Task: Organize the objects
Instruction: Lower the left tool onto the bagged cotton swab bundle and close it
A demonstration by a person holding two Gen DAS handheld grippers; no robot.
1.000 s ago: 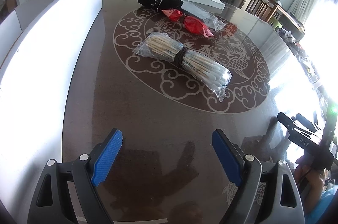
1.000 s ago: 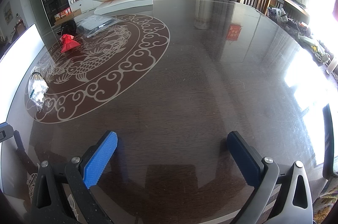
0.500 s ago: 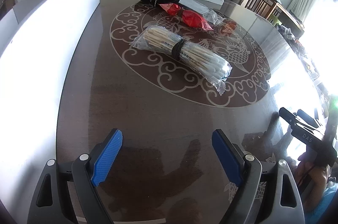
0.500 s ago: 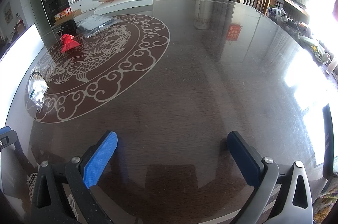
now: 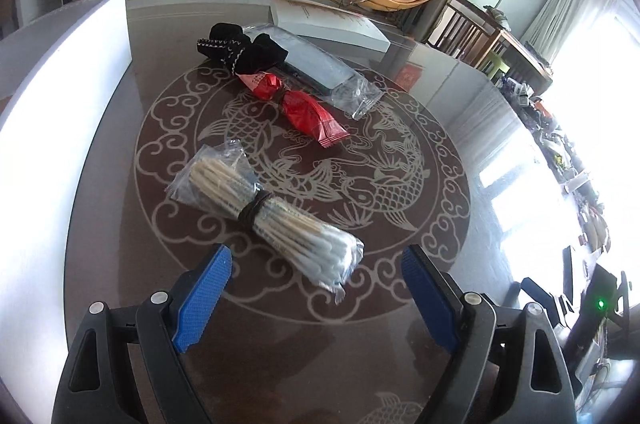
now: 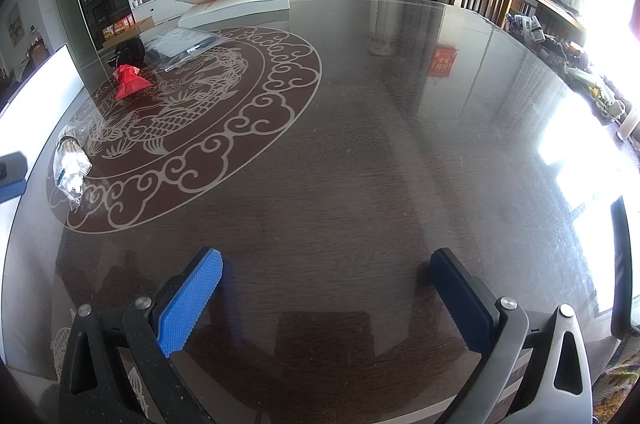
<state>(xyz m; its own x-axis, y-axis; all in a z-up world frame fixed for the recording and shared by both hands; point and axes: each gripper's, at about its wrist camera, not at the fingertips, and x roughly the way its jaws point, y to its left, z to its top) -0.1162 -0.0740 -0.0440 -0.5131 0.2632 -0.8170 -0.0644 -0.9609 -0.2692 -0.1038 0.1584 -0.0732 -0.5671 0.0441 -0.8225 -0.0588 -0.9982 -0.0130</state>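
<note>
A clear plastic bag of wooden cotton swabs bound by a black band [image 5: 264, 212] lies on the dark glossy patterned tabletop [image 5: 400, 364], just ahead of the left tool [image 5: 316, 276], which hovers low with jaws spread wide and empty. Beyond it lie a red foil packet [image 5: 304, 108], a black cloth pouch [image 5: 244, 48] and a clear flat bag [image 5: 320, 68], nothing between; the right tool [image 6: 326, 278], also agape, hangs over bare tabletop well apart
</note>
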